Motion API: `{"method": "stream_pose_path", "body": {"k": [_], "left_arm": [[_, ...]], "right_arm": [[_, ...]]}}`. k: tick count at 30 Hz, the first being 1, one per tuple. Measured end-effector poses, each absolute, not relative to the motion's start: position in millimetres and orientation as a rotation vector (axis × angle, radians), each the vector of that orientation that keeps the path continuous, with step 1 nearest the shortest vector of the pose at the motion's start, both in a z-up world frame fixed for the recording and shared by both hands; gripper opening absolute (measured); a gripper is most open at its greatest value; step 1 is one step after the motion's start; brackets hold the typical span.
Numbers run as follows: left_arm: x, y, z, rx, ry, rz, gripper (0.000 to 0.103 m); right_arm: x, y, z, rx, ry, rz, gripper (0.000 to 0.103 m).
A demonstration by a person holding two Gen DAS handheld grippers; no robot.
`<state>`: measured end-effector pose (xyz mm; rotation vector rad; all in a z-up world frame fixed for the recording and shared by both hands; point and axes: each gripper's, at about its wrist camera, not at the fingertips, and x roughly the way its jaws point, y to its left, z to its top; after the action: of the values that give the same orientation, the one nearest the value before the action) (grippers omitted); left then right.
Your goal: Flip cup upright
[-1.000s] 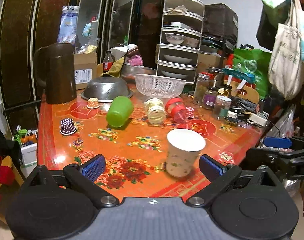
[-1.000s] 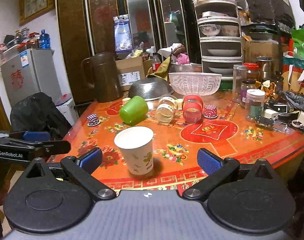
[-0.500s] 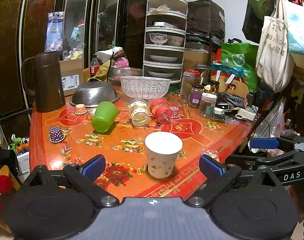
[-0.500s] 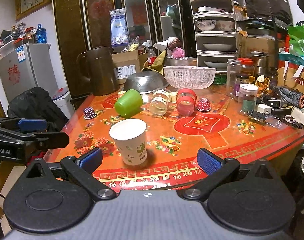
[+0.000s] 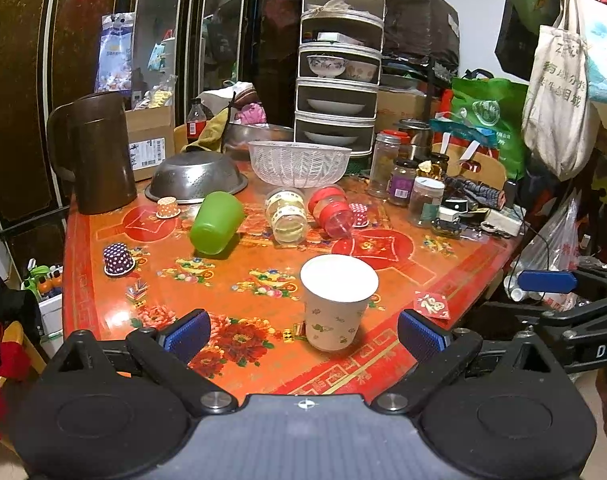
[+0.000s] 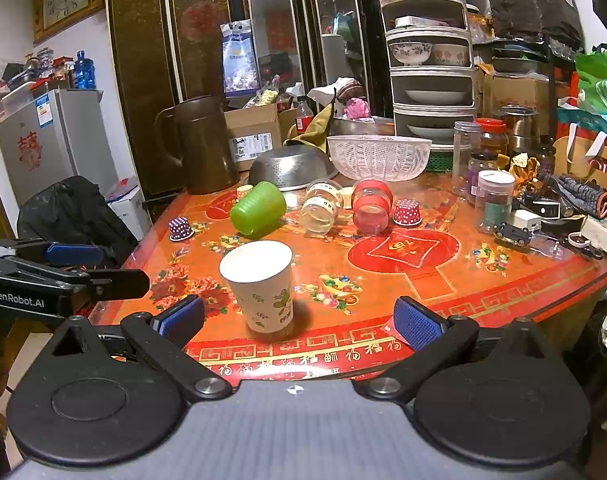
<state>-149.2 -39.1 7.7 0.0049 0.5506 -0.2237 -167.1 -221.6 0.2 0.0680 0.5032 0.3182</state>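
Observation:
A white paper cup with a leaf print (image 5: 335, 308) stands upright, mouth up, near the front edge of the red patterned table (image 5: 383, 360); it also shows in the right wrist view (image 6: 263, 286). My left gripper (image 5: 303, 336) is open and empty, back from the cup at the table's front edge. My right gripper (image 6: 297, 318) is open and empty, also short of the cup. A green cup (image 5: 215, 222) lies on its side further back, seen too in the right wrist view (image 6: 257, 208).
Two jars (image 5: 287, 216) (image 5: 331, 210) lie on their sides mid-table. A brown jug (image 5: 99, 152), steel colander (image 5: 195, 176), white basket (image 5: 299, 162) and upright jars (image 5: 423, 200) stand behind. Small paper cases (image 5: 117, 258) dot the left. The other gripper shows at each view's edge (image 6: 63, 276).
Both grippers have drawn back from the table and the standing paper cup, which looks smaller and further off. The cup has not moved. Both stay open.

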Motion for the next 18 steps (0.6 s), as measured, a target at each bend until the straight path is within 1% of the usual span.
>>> {"method": "stream_pose_path", "body": {"k": [18], "left_arm": [[-146.6,-40.5,4.8,0.005,0.564,-0.224,0.101]], "right_arm": [[-165.8,-221.8,-1.7,0.085,0.508,0.342,0.102]]}}
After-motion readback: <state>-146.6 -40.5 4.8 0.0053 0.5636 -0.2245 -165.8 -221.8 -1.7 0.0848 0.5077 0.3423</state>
